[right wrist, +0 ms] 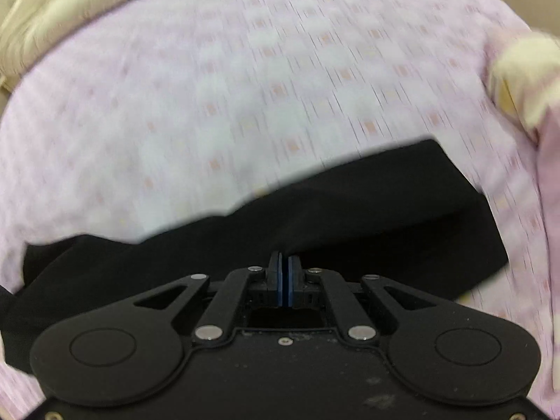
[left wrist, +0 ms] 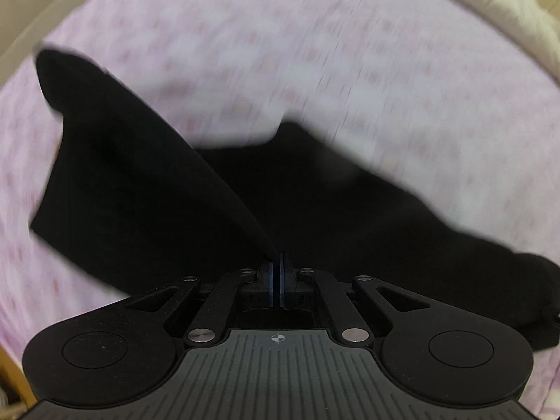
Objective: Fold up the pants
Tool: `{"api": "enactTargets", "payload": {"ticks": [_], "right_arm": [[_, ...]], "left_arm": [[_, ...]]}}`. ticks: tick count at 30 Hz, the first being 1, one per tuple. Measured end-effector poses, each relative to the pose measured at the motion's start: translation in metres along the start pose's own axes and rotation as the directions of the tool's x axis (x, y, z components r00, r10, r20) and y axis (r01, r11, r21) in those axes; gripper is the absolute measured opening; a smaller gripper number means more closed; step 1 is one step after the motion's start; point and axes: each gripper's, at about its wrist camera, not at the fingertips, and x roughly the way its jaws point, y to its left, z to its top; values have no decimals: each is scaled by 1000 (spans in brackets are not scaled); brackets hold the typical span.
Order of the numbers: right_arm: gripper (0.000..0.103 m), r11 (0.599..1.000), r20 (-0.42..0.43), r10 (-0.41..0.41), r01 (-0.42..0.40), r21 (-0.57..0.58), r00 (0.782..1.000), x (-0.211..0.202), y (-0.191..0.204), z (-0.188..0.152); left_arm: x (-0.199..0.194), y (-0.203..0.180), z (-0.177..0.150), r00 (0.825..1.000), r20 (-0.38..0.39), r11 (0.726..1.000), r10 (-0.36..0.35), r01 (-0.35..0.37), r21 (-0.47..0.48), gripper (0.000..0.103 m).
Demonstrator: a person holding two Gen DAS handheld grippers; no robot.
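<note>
1. Grippers first: left gripper (left wrist: pixel 279 262) clenched on a raised fold of the black pants (left wrist: pixel 315 203), cloth rising taut from between the blue pads (left wrist: pixel 270 273); right gripper (right wrist: pixel 284 266) with pads pressed together against the pants (right wrist: pixel 350 210), though whether cloth is actually pinched between them cannot be told from this view.
2. Spread beneath everything, a pink patterned bedsheet (left wrist: pixel 280 52), blurred by motion, with a cream pillow or duvet (left wrist: pixel 490 10) bunched at its far edge.
3. Laid across the sheet just ahead of both tools, the black pants, one panel lifted and fanned out to the left in the left wrist view, the rest flat and stretching to the right.
4. Judged as mid-fold: one portion held up, probably about to be carried over the part lying flat.
5. Called for next, likely: a level sweep across, edges matched, then release and a smoothing pass.
6. No brand, label or legible writing anywhere; only a small crosshair mark (left wrist: pixel 278 338) on the left tool's body.
</note>
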Motion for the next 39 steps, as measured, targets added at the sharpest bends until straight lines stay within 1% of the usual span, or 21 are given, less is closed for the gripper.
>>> {"api": "enactTargets", "payload": {"ticks": [4,6,8,9,10,14,16,19,22,25,29,32,33,34,35,36,37,39], "right_arm": [[3,999,-57,-31,32,19,998,24,-15,-26],[4,998,-86,-29,33,47,996,38,-20,-34],[8,998,-88,-22,27,60,996,42,-25,-37],[10,998,-83,-19,24,62,996,41,-27,-38],[14,998,-74,-15,20,64,997,37,-30,-39],[16,999,-13,-14,15,36,1000,15,-48,-45],[17,999,22,-30,29,39,999,5,-66,-47],[22,996,84,-58,51,77,995,-9,-94,-49],[28,991,135,-89,75,110,987,-12,-124,-41],[32,991,167,-104,88,101,980,-5,-147,-27],[34,994,182,-101,91,63,978,5,-164,-13],[34,996,175,-85,77,53,981,15,-171,-4],[34,996,169,-77,69,55,983,17,-173,-1],[34,996,161,-67,57,62,985,19,-173,0],[35,996,151,-56,45,75,987,23,-175,2],[36,995,139,-48,36,90,989,26,-177,3],[39,994,132,-44,31,106,990,27,-177,3],[43,989,124,-28,9,148,992,31,-181,3]], "left_arm": [[31,-2,-23,998,-34,999,43,-43,12,3],[47,-1,-27,996,-58,998,65,-65,9,4],[58,0,-24,995,-74,997,69,-70,-15,4],[61,-2,-21,995,-75,997,73,-74,-18,4],[63,-4,-18,994,-77,997,80,-81,-13,4],[66,-18,-14,990,-60,991,126,-123,49,4],[66,-22,-14,990,-38,989,137,-134,61,4],[66,-27,-15,989,-1,986,145,-145,86,4],[67,-33,-11,988,14,981,156,-157,113,4],[69,-35,0,988,2,982,157,-156,107,4],[71,-35,11,989,-11,986,149,-147,84,4],[72,-32,18,988,-11,984,155,-153,90,4],[71,-29,17,988,-12,984,156,-154,88,4],[62,-25,7,987,-12,984,158,-157,87,4],[62,-25,10,987,-13,983,162,-161,86,4],[57,-29,1,986,-13,983,164,-162,84,4],[57,-29,3,986,-14,983,165,-164,81,3],[40,-27,-19,986,-13,983,165,-164,81,3]]}}
